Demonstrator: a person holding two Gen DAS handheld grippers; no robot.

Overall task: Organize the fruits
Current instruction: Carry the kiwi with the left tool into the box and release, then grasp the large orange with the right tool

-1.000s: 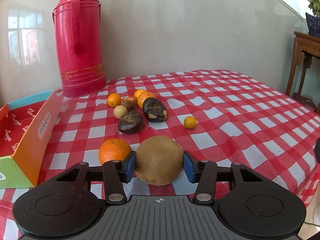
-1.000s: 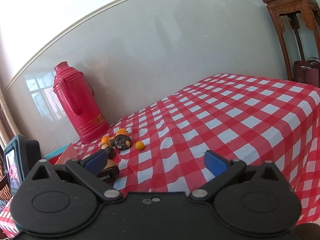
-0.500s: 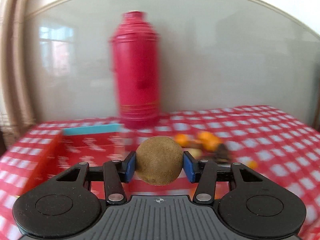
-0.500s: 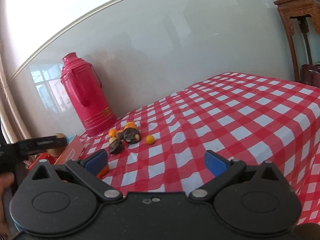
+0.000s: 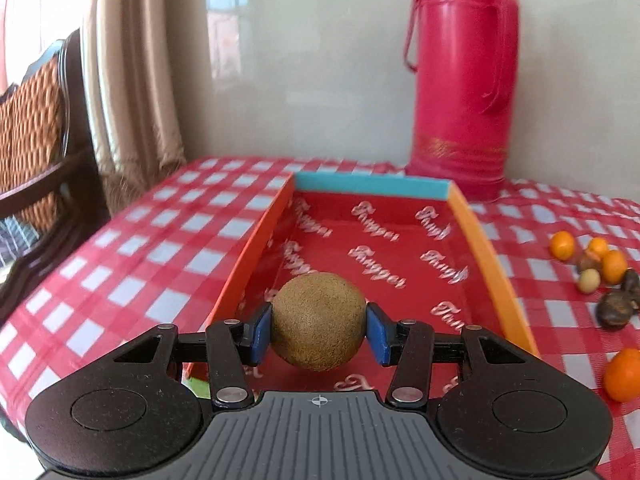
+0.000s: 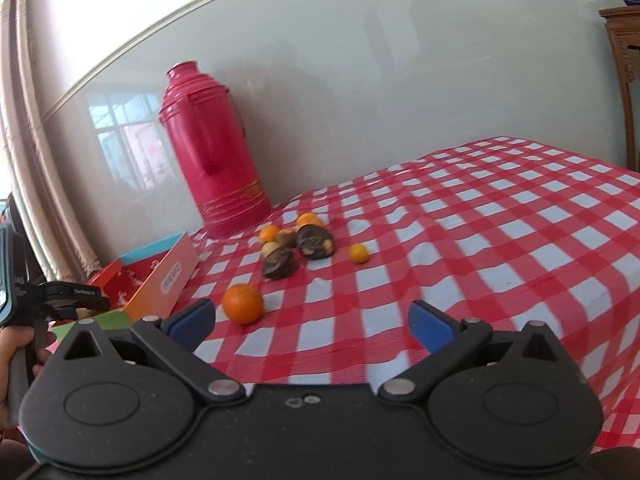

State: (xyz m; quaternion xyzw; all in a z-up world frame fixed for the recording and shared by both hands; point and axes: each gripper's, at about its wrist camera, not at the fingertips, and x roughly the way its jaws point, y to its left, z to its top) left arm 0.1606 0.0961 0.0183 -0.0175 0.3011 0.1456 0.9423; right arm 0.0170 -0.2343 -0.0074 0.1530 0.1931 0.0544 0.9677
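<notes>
My left gripper (image 5: 319, 330) is shut on a round brown kiwi (image 5: 319, 320) and holds it over the near end of the open red box (image 5: 384, 240) with orange walls and a teal far wall. My right gripper (image 6: 310, 324) is open and empty above the checked cloth, near a large orange (image 6: 243, 303). A cluster of small oranges and dark fruits (image 6: 298, 242) lies beyond it, with a tiny orange (image 6: 359, 253) to its right. The box also shows in the right wrist view (image 6: 160, 276), with the left gripper (image 6: 68, 294) over it.
A tall red thermos (image 5: 460, 80) stands behind the box by the wall, also in the right wrist view (image 6: 212, 152). A dark wooden chair (image 5: 36, 128) and curtain are at the left table edge. A wooden stand (image 6: 624, 80) is at far right.
My left gripper lifted the kiwi off the cloth and swung left until it is over the red box. My right gripper moved slightly closer to the fruits and stayed open.
</notes>
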